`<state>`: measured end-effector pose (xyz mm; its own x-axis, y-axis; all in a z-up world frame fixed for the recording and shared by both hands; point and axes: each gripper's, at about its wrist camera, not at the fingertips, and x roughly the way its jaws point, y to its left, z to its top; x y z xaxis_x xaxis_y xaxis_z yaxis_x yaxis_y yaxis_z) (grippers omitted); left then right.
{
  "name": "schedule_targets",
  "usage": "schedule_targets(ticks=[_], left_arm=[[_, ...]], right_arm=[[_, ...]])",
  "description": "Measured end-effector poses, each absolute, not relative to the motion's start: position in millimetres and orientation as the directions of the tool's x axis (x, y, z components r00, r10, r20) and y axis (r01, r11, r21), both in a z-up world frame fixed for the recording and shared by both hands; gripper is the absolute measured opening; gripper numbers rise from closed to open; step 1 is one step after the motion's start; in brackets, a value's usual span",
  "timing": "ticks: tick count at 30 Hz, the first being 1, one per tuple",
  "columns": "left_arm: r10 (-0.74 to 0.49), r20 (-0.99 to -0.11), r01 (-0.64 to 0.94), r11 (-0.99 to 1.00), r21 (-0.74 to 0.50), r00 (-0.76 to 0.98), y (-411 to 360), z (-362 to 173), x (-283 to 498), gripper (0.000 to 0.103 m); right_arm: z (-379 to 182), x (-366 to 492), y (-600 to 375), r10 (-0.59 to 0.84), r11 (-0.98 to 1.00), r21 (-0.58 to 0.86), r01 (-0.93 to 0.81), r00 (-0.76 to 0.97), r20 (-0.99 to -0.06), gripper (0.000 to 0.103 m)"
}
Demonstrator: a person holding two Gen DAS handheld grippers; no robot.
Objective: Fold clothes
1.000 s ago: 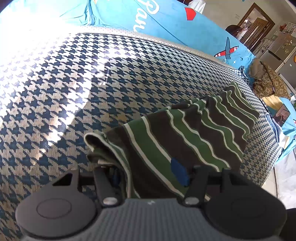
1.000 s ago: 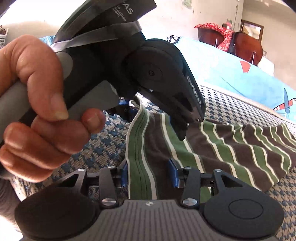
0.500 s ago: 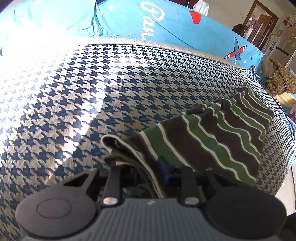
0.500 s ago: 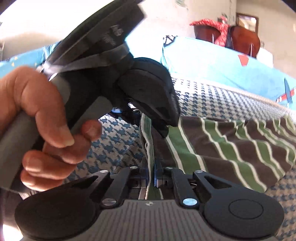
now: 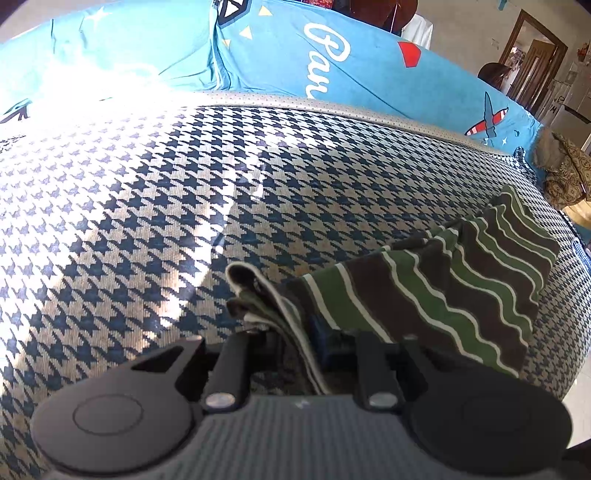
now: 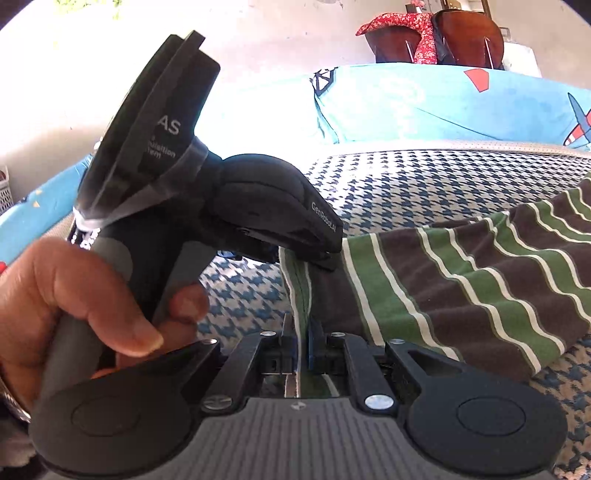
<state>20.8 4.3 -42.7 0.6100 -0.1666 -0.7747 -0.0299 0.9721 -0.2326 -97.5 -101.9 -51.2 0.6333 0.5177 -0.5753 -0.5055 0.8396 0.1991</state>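
Observation:
A green and brown striped garment (image 5: 454,299) with thin white lines lies on the houndstooth sofa seat (image 5: 155,206). My left gripper (image 5: 299,343) is shut on the garment's bunched near edge, which sticks up between the fingers. In the right wrist view the same striped garment (image 6: 461,288) stretches to the right, and my right gripper (image 6: 301,343) is shut on its folded edge. The left gripper's body (image 6: 258,218) sits just beyond, clamped on the same edge, held by a person's hand (image 6: 70,306).
A blue printed cover (image 5: 332,62) drapes the sofa back. A patterned cushion (image 5: 561,173) lies at the sofa's far right end. Dark wooden chairs with a red cloth (image 6: 424,33) stand behind the sofa. Sunlight falls across the left of the seat.
Both grippers went from open around the garment's edge to shut on it. The edge is now lifted and bunched, and both grippers have shifted left with it.

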Motion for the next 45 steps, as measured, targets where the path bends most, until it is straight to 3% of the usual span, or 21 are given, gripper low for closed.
schedule_targets(ticks=[24,30,36,40,45], left_arm=[[-0.029,-0.767,-0.205,0.957,-0.207,0.641,85,-20,12,0.017],[0.033,-0.787,-0.257,0.953,-0.161,0.616,88,-24,13,0.024],[0.129,-0.753,-0.327,0.937,-0.121,0.645,94,-16,7,0.049],[0.106,-0.751,-0.324,0.934,-0.15,0.652,95,-15,6,0.051],[0.044,-0.763,-0.253,0.954,-0.159,0.645,73,-22,7,0.051]], right_arm=[[-44,-64,-82,0.703,0.705,0.436,-0.559,0.471,-0.532,0.008],[-44,-66,-77,0.688,0.714,0.422,-0.558,0.449,-0.57,0.013],[-43,-102,-97,0.715,0.674,0.395,-0.624,0.417,-0.561,0.021],[-42,-98,-111,0.675,0.718,0.346,-0.604,0.483,-0.558,0.021],[-49,-66,-140,0.557,0.827,0.338,-0.448,0.579,-0.595,0.021]])
